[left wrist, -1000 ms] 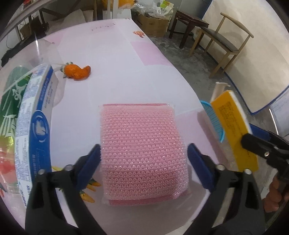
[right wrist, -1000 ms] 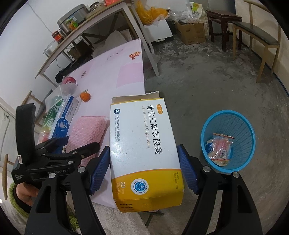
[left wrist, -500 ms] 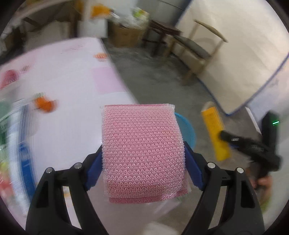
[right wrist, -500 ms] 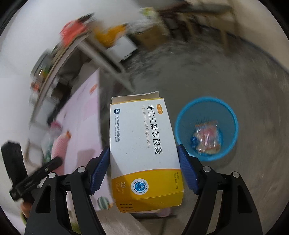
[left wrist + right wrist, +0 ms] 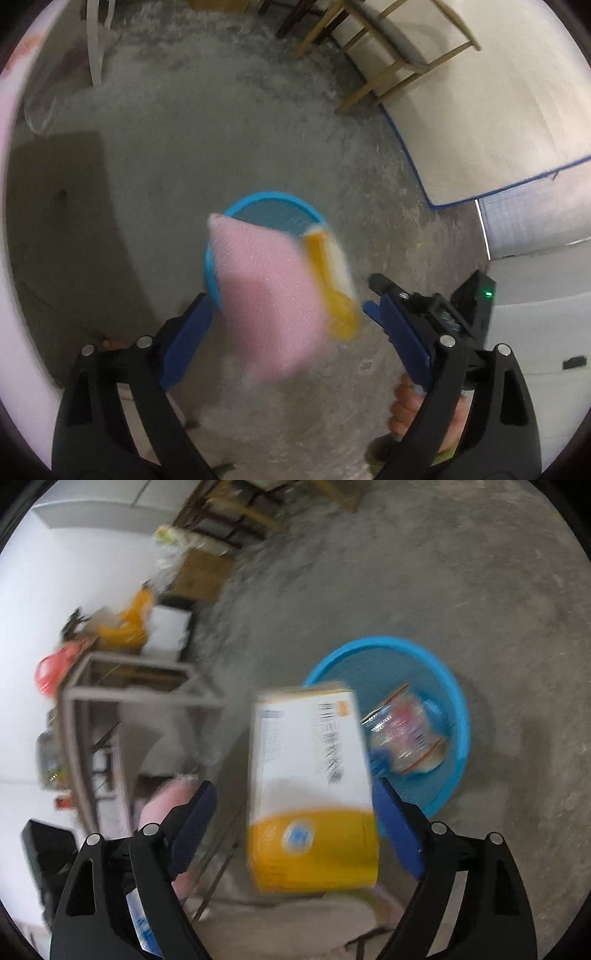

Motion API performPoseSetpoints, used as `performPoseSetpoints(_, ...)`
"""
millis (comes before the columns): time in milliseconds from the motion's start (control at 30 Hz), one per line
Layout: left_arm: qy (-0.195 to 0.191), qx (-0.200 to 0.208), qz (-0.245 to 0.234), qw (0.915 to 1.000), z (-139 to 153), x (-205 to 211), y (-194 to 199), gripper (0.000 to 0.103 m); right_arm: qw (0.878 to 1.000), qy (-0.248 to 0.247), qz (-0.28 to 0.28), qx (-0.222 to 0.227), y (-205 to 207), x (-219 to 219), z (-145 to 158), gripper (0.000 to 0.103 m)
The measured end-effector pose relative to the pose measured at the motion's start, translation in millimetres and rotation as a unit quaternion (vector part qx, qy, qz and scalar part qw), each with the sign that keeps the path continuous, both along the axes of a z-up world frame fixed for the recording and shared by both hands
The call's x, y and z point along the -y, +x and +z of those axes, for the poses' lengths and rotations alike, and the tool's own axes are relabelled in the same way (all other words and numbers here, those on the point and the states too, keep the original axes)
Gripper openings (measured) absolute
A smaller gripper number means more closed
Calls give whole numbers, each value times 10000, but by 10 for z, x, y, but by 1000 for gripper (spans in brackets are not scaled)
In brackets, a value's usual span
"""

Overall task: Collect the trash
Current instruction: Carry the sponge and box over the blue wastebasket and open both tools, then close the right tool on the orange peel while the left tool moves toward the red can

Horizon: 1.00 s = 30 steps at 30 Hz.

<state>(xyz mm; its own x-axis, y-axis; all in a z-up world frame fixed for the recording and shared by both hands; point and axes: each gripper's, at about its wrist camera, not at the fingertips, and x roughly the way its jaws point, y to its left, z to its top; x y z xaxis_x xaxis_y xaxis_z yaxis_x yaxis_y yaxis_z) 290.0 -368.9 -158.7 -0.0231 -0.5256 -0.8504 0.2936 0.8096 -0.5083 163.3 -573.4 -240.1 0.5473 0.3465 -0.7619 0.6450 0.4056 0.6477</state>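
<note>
My left gripper (image 5: 293,302) hangs over the floor with its jaws opening. A pink mesh-wrapped pad (image 5: 266,302) sits blurred and tilted between them, with a gap at each blue pad. Just beyond it stands the blue waste basket (image 5: 269,197). My right gripper (image 5: 293,786) is also opening. The white and yellow medicine box (image 5: 310,786) lies loose between its jaws, clear of the left pad. The same basket (image 5: 461,716) lies right of the box and holds a crumpled clear wrapper (image 5: 406,734). In the left wrist view the box (image 5: 332,288) shows beside my right gripper (image 5: 371,291).
Bare concrete floor (image 5: 221,129) surrounds the basket. A wooden chair (image 5: 388,48) stands at the back by a white mattress (image 5: 498,110). The pink table's edge (image 5: 7,110) runs along the left. A metal-framed shelf (image 5: 110,686) and cardboard boxes (image 5: 203,572) stand left of the basket.
Both grippers swung off the pink table and down over the blue basket. Their jaws widened, and the pink pad and the box came loose and tilted.
</note>
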Motion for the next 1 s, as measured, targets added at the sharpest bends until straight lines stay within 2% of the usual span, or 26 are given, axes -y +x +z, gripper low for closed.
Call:
performPoseSetpoints(100,-55,-210,49,9998,-113,1,-1,88,9992,-112,-74,-376,-22,21,-230,84)
performPoseSetpoints(200,-182,-153,51,9997,-62,-114,-41,88,9994,-75,-102,-329,-121,-8,-267,84)
performPoseSetpoints(367,-407,121,209,9989,251,-370,-115,88,9989,-392,-82,-245,-285,-69,-84,84)
performPoseSetpoints(467,-554,310,222,9977,466,-535,-247,88,9972,-743,0,-111,-408,-137,182,84)
performPoseSetpoints(533,-530,540,175,9970,610,-647,-348,88,9945,-1035,141,71,-458,-241,457,84)
performPoseSetpoints(633,-432,1109,47,9929,893,-885,-610,88,9871,-1480,466,397,-505,-418,868,84)
performPoseSetpoints(767,-345,1696,10,9849,1174,-1220,-948,88,9762,-1770,926,847,-494,-685,1321,84)
performPoseSetpoints(933,-110,2567,146,9663,1459,-1911,-1488,88,9647,-1634,1540,1374,-321,-1167,1755,84)
performPoseSetpoints(1000,205,2936,229,9554,1507,-2205,-1705,88,9589,-1530,1840,1523,-217,-1408,1866,84)
